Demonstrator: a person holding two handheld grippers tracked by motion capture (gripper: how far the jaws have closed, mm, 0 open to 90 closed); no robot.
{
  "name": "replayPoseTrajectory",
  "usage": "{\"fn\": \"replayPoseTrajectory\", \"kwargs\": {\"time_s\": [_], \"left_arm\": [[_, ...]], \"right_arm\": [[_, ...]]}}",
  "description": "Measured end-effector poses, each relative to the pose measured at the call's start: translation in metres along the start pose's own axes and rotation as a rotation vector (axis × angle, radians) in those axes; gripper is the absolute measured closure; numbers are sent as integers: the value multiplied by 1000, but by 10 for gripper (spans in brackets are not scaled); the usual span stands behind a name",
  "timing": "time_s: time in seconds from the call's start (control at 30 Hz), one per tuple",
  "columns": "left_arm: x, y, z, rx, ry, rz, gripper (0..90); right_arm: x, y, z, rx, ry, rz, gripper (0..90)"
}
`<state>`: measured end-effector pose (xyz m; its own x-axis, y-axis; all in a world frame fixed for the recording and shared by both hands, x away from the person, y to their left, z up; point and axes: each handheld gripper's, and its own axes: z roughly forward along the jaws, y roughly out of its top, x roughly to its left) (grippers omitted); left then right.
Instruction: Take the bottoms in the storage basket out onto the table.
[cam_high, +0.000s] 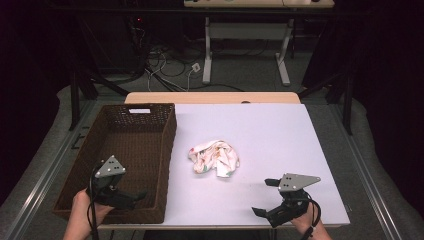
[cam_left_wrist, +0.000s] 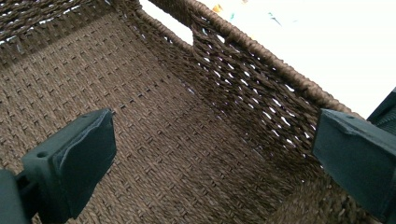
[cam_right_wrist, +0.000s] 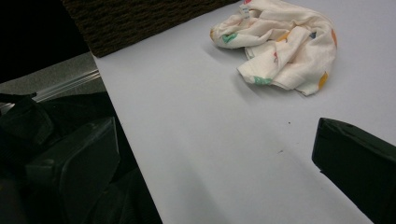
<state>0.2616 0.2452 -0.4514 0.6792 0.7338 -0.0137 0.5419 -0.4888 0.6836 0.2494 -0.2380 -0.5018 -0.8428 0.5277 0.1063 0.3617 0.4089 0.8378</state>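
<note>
A crumpled white cloth (cam_high: 214, 158) with coloured spots lies in the middle of the white table (cam_high: 280, 135); the right gripper view has this cloth (cam_right_wrist: 280, 46) ahead at the upper right. A brown woven basket (cam_high: 165, 150) stands at the table's left side. My left gripper (cam_high: 122, 192) hangs over the basket's near end, open, with nothing between its jaws and the basket floor (cam_left_wrist: 140, 93) under them. My right gripper (cam_high: 263, 197) sits at the table's near right, open and empty, pointing left toward the cloth from a little way off.
The basket's woven wall (cam_left_wrist: 252, 74) runs close beside the left gripper's right-hand jaw. The near table edge (cam_right_wrist: 121, 121) passes under my right gripper. Behind the table stand desk legs (cam_high: 207, 55) and floor cables (cam_high: 170, 70).
</note>
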Motion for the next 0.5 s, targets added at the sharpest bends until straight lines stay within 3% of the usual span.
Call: {"fn": "replayPoseTrajectory", "kwargs": {"time_s": [0.33,0.5], "left_arm": [[-3,-8,-3,-10,-1,2,0],[-1,-11,-6,-26,1,-17,0]], "right_arm": [[0,0,1,7,-1,0,3],[0,-1,0,2,-5,8,2]]}}
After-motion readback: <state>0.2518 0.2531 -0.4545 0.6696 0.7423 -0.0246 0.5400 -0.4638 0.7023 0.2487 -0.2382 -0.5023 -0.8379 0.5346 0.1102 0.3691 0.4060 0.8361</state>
